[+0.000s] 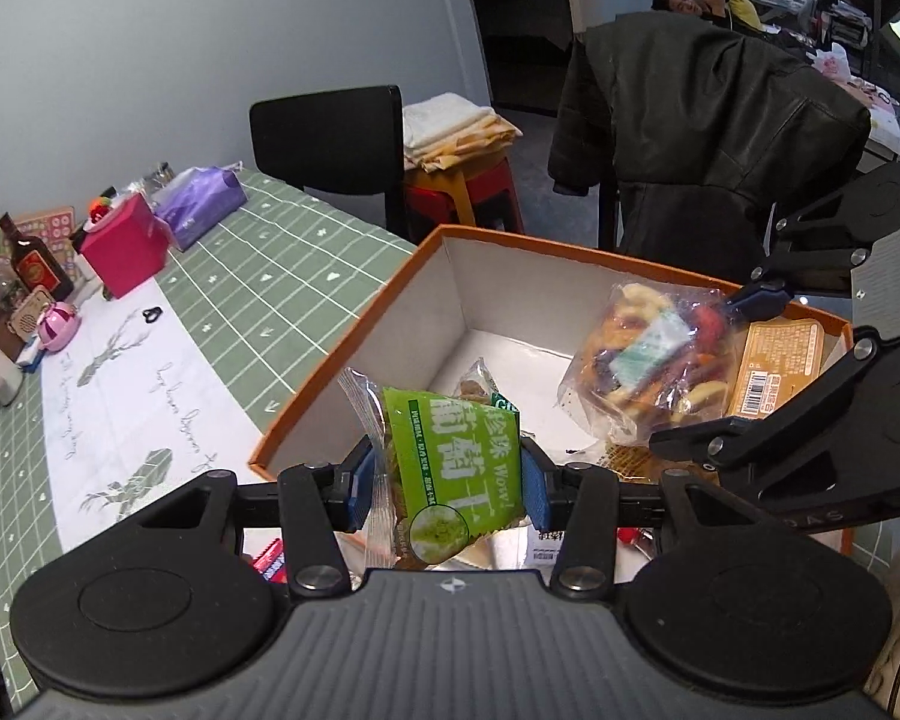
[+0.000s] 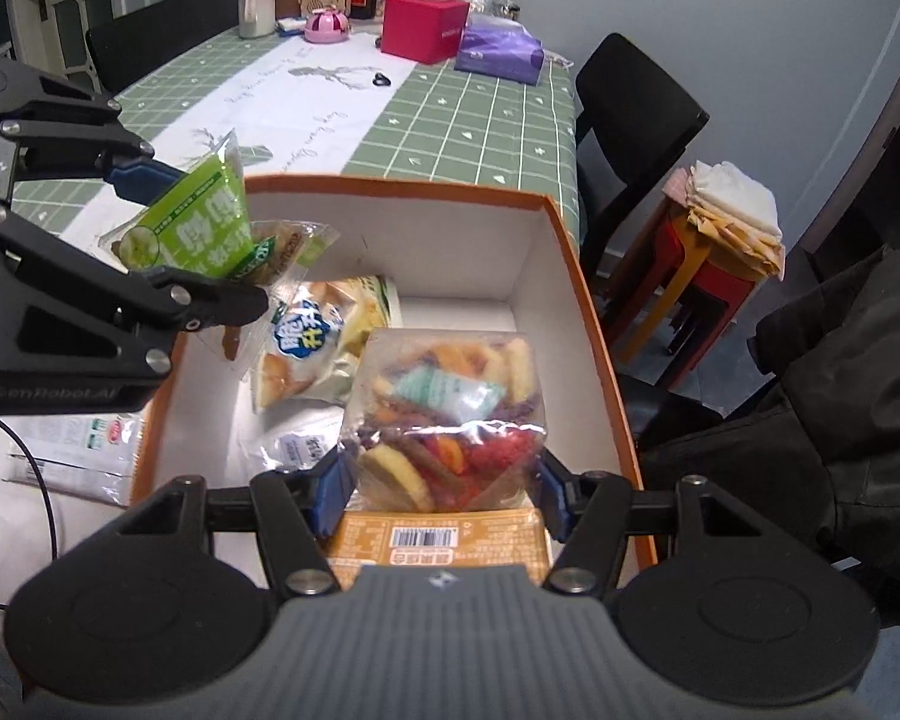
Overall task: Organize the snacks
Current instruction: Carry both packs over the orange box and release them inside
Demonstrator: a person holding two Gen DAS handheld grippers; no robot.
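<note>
snacks sit in an orange-rimmed box with white inner walls at the near end of the green checked table: the left gripper is clenched on a green snack packet, held above the box's left edge. the right gripper grasps a clear bag of mixed chips inside the box by its right wall, above an orange barcoded pack. a white-and-blue snack bag lies on the box floor toward its far left corner, beside the clear bag.
</note>
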